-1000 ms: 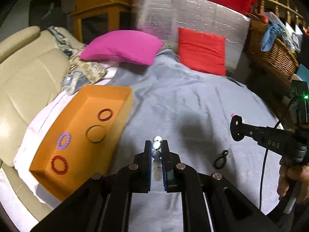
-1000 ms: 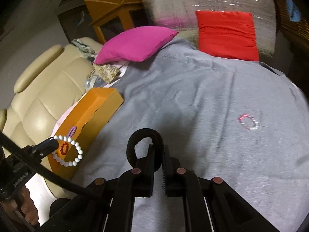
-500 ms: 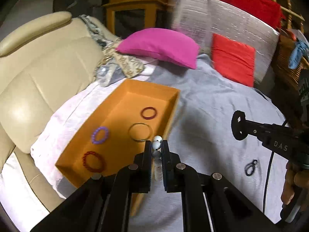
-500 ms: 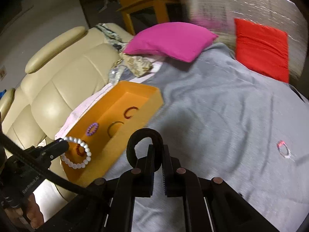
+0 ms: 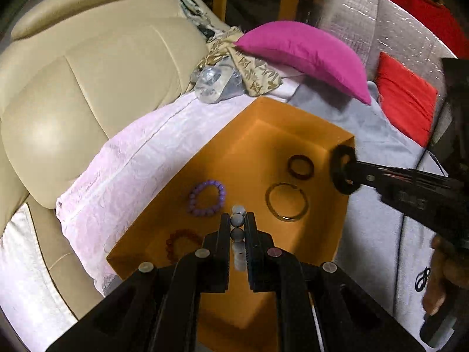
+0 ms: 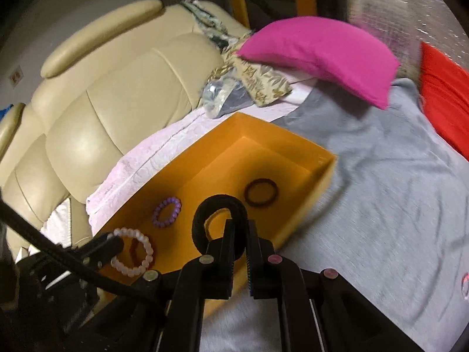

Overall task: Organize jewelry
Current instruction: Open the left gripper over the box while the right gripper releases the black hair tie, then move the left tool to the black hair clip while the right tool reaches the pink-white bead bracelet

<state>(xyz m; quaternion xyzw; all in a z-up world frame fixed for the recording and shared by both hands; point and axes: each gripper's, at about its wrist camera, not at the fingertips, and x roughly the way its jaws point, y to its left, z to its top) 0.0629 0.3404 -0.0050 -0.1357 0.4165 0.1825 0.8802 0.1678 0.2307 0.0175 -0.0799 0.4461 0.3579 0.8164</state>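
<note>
1. Left gripper (image 5: 238, 228) is nearest in its wrist view: fingers narrow, clamped on a pale bead bracelet (image 5: 238, 236), held above the near half of the orange tray (image 5: 337, 234). Not released yet.
2. Right gripper (image 6: 241, 234): fingers narrow too, pinching a black loop (image 6: 205, 214), apparently a hair tie or soft bangle; hard to say which. It hangs over the tray's near right edge.
3. Already lying in the tray: red bead bracelet (image 5: 180, 242) nearest, purple bead bracelet (image 5: 206, 197) behind it, thin metal bangle (image 5: 287, 202) to its right, dark ring bangle (image 5: 300, 166) toward the tray's far right corner.
4. Progress, my read: four pieces sorted, two in hand about to go in.
5. Left over: a small black piece (image 5: 422, 280) right of the tray on the grey bedcover (image 6: 381, 176), and a pink-and-pale ring (image 6: 464, 286) further right, cut off at the frame edge.
6. Hidden or unclear: the left fingers cover part of the red bracelet; tray's near corner sits behind the gripper body; the right view is motion-blurred.
7. Beyond the tray: magenta pillow (image 5: 304, 55).
</note>
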